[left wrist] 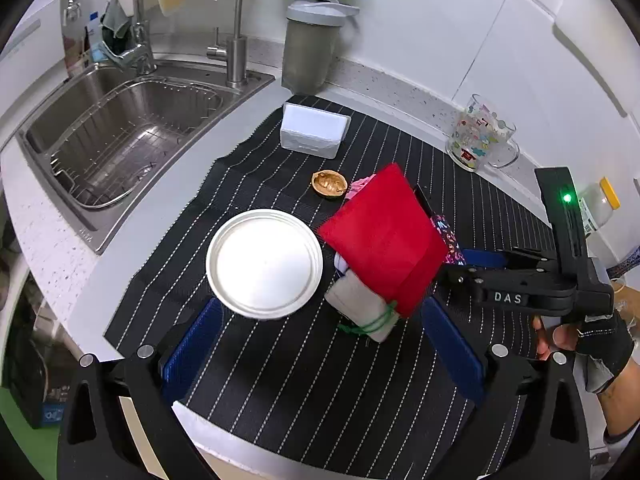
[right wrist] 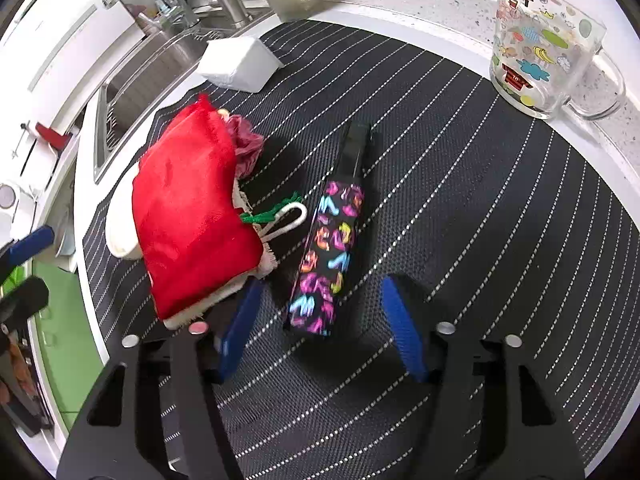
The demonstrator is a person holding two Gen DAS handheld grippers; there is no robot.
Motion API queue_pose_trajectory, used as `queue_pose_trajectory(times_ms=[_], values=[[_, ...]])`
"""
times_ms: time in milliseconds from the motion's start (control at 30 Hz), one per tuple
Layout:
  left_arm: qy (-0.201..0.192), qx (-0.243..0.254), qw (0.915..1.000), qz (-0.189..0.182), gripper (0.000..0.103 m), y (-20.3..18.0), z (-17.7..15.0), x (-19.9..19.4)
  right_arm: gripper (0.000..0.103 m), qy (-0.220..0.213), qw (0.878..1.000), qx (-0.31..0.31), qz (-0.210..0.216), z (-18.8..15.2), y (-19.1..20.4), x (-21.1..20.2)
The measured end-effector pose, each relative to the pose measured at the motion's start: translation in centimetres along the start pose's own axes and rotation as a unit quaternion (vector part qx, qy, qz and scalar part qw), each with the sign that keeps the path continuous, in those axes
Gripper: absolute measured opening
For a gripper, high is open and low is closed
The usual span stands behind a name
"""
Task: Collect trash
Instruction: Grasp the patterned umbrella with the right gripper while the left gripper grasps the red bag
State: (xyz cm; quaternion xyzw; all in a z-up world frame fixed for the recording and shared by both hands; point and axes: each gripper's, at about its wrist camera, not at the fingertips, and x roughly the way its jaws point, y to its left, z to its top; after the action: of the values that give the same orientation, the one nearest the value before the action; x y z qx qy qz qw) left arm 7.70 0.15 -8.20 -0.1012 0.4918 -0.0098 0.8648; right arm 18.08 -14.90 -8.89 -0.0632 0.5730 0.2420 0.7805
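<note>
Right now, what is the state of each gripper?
Left gripper: jaws open, holding nothing.
Right gripper: jaws open, holding nothing.

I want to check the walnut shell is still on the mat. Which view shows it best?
The left wrist view. The walnut shell lies in full sight on the striped mat, between the white box and the red pouch. In the right wrist view the pouch hides it, so it cannot be made out there.

"DAS" on right gripper (left wrist: pixel 476 258)
</note>
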Motion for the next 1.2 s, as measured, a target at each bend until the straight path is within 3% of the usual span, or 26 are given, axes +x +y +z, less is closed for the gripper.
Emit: queue_pose_trajectory(times_ms=[67, 200, 667, 733, 800, 867, 933, 1000, 1067, 1200], values=[[-0.001, 0.001, 1.0000, -0.004, 0.096, 0.0, 0.3, 0.1, 0.032, 0.002, 1.000, -0.010, -0.011, 0.2, 0.3, 0.1], [0.000, 0.007, 0.9999, -0.014, 0.096, -0.4, 0.9, 0.5, 0.023, 0.000, 1.000, -0.020, -0.014, 0.4, 0.4, -0.3], [0.018, 0.029, 0.9975, -0.063, 0.095, -2.8, 3.8, 5.3, 0.023, -0.043, 0.999, -0.016, -0.005, -0.2, -2.5, -6.4], [0.023, 0.024, 0.9973, -0.066, 0.080, -2.6, 4.2, 6.1, 0.023, -0.045, 0.999, -0.013, -0.004, -0.3, -2.8, -6.5], [0.034, 0.024, 0.9974, -0.058, 0.055, -2.5, 4.5, 6.9, 0.022, -0.045, 0.999, -0.011, -0.003, -0.3, -3.1, -6.6], [0.040, 0.025, 0.9972, -0.058, 0.039, -2.5, 4.5, 7.2, 0.022, -0.047, 0.999, -0.009, -0.001, -0.3, -3.5, -6.8], [0.040, 0.028, 0.9971, -0.059, 0.035, -2.6, 4.5, 7.2, 0.022, -0.050, 0.999, -0.010, 0.001, -0.1, -3.5, -6.9], [0.037, 0.033, 0.9973, -0.054, 0.017, -2.7, 4.6, 7.0, 0.023, -0.053, 0.999, -0.011, 0.003, 0.1, -3.4, -7.1], [0.033, 0.033, 0.9972, -0.058, 0.009, -2.7, 4.6, 6.6, 0.022, -0.057, 0.998, -0.015, 0.005, 0.4, -3.1, -7.3], [0.026, 0.042, 0.9969, -0.061, 0.007, -3.4, 4.4, 5.4, 0.022, -0.066, 0.998, -0.023, 0.010, 0.6, -2.7, -8.2]])
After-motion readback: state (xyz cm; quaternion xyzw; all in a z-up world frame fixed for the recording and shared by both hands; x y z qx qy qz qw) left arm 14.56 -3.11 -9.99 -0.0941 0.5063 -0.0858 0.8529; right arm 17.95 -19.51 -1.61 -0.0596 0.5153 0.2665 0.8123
